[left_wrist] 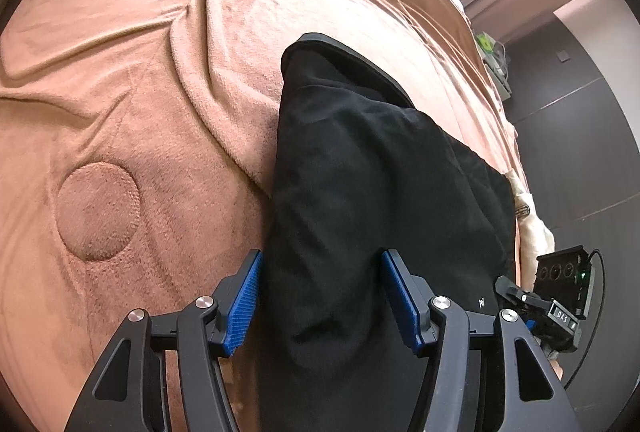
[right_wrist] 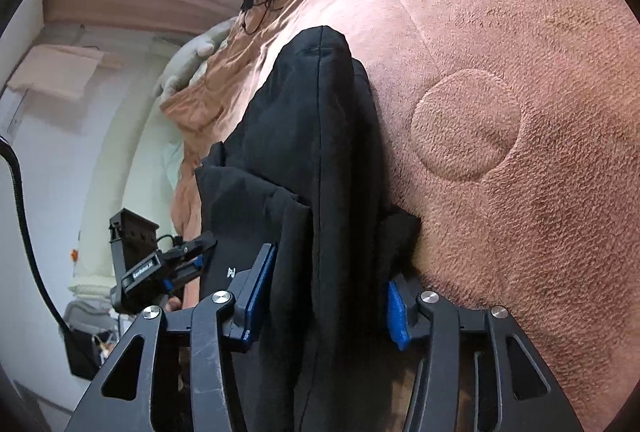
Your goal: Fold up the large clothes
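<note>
A black garment (left_wrist: 360, 191), long and partly folded, lies on a bed's brown fleece blanket (left_wrist: 140, 91), its near end bunched between the blue pads of both tools. The left hand-held gripper (left_wrist: 320, 296) stands wide with cloth between its fingers, not pinched; the right hand-held gripper (right_wrist: 324, 296) likewise straddles a thick fold, jaws apart. The fabric looks soft, limp and fairly bulky, likely best gripped at a hem or seam edge.

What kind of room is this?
Probably a bedroom. A black garment lies on a bed under a brown fleece blanket, and pale pillows sit at its edge.
</note>
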Demonstrator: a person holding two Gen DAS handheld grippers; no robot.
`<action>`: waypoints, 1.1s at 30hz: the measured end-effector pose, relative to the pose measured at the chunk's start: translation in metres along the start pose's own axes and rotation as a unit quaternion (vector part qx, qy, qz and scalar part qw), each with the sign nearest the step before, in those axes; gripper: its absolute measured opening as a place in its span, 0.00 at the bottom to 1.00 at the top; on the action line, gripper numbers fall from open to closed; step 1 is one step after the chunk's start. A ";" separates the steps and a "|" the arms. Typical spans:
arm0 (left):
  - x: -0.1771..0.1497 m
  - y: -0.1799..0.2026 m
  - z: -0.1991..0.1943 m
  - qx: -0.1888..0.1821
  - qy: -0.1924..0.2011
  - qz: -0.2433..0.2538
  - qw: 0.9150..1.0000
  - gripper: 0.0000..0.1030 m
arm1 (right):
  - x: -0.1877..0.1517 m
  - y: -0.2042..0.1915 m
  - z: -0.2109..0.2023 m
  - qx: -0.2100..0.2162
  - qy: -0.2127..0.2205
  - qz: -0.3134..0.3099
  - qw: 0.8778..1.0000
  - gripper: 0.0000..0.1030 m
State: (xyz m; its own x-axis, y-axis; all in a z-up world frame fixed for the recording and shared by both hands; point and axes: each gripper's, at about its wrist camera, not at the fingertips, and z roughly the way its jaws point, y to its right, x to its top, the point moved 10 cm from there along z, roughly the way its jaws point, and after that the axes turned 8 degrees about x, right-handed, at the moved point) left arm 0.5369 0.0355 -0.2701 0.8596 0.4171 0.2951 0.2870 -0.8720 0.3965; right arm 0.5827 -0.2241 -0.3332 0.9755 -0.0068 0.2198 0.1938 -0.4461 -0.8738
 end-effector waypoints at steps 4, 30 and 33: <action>0.002 -0.001 0.003 -0.003 -0.001 -0.001 1.000 0.59 | 0.001 0.003 -0.001 0.009 -0.004 0.006 1.000 0.51; -0.002 0.032 -0.069 -0.023 0.070 -0.006 0.997 0.26 | -0.017 -0.074 -0.044 -0.001 0.047 -0.080 0.996 0.15; -0.009 0.039 -0.088 -0.027 0.090 -0.003 0.996 0.26 | -0.026 -0.087 -0.056 -0.001 0.061 -0.091 0.994 0.15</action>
State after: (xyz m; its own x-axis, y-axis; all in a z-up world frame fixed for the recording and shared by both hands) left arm 0.5032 0.0205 -0.1810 0.7672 0.4656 0.4412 0.2644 -0.8562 0.4438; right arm 0.5348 -0.2352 -0.2388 0.9040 -0.0341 0.4261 0.3664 -0.4518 -0.8134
